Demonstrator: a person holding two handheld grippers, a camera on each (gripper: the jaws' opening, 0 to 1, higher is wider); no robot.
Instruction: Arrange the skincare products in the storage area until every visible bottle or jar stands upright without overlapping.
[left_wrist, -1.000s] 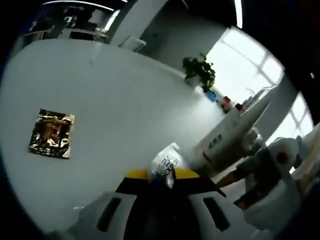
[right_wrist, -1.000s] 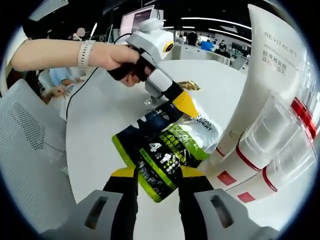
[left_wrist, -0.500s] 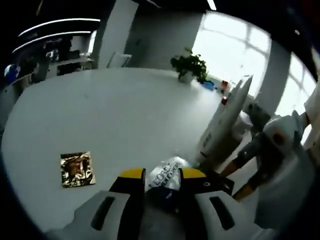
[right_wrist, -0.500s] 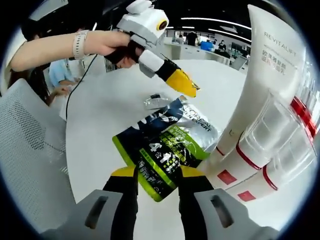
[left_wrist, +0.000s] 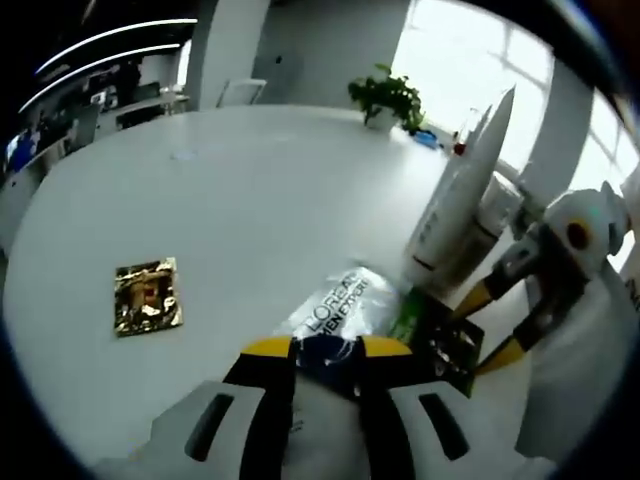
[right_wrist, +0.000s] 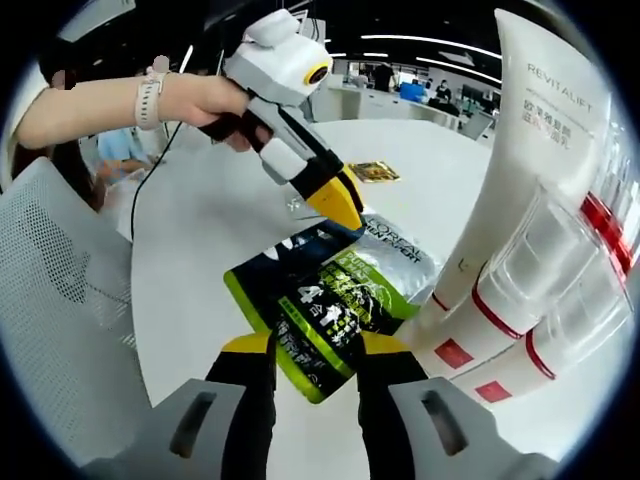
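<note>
sachet lies clamped at its near end in our right gripper; our left gripper grips its far end (white tube just right).

You have one green-and-black sachet at centre frame, one gold packet at left, one white tube and two clear red-labelled jars at right.

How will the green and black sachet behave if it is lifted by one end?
The sachet looks like thin foil film, lying flat on the table, so it will probably bend and droop. It seems light for its size. Its glossy surface may slide between the right gripper jaws.
</note>
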